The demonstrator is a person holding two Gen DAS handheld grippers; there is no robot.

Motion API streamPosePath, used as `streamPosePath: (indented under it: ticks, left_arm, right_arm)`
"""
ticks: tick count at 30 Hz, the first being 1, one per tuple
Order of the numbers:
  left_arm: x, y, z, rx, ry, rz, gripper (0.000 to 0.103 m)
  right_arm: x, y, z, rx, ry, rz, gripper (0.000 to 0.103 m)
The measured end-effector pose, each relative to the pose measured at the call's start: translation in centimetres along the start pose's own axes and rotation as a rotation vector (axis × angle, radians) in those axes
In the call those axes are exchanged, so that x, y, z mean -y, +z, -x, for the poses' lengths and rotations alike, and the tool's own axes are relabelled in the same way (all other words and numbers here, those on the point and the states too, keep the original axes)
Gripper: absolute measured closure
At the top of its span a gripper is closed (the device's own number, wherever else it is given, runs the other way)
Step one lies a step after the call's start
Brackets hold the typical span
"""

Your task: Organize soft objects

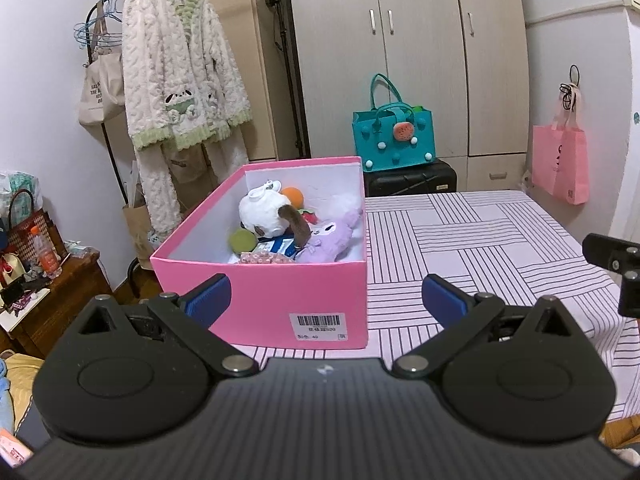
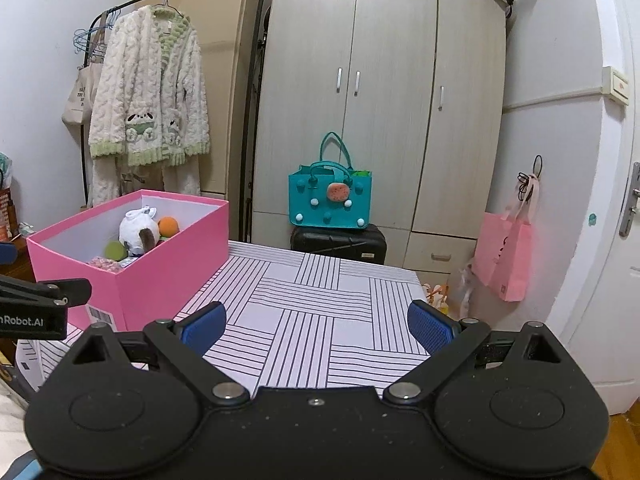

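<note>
- The left gripper [image 1: 326,300] is spread wide with nothing between its blue pads [image 1: 212,294]; it hovers just in front of the box's near wall.
- The right gripper [image 2: 316,322] is also spread wide and empty, held over the striped cloth [image 2: 320,320], well to the right of the box.
- The pink box [image 1: 280,296] sits open on the left part of the striped table, a barcode label [image 1: 320,326] on its near wall.
- Inside the box lie the soft toys: a white plush [image 1: 264,210] with a brown ear, an orange ball [image 1: 293,197] behind it, a green ball [image 1: 243,240] at front left, and a purple plush [image 1: 332,240] along the right wall.
- A small floral piece [image 1: 260,258] and a blue-and-white packet [image 1: 280,247] lie at the front of the box, partly hidden by its wall.
- Behind the table, a teal bag [image 2: 330,200] stands on a black case [image 2: 340,242] before the wardrobe [image 2: 380,80].
- A fleece robe [image 2: 148,96] hangs on a rack at left; a pink bag [image 2: 508,256] hangs at right.
</note>
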State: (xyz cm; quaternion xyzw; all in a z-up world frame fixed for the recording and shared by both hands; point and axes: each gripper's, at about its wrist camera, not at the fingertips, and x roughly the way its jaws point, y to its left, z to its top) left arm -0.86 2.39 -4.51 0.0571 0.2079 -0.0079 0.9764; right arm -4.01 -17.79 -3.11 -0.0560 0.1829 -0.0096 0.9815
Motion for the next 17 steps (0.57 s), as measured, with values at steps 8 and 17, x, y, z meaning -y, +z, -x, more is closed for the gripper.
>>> streamPosePath:
  ticks: [8, 17]
  left_arm:
    - [0.35, -0.14, 0.15, 0.003, -0.024, -0.01, 0.0]
    - [0.37, 0.04, 0.43, 0.017, -0.015, -0.018, 0.0]
  right_arm:
    - [0.0, 0.05, 0.05, 0.001, 0.003, 0.001, 0.004]
    - [0.0, 0.07, 0.01, -0.003, 0.002, -0.003, 0.004]
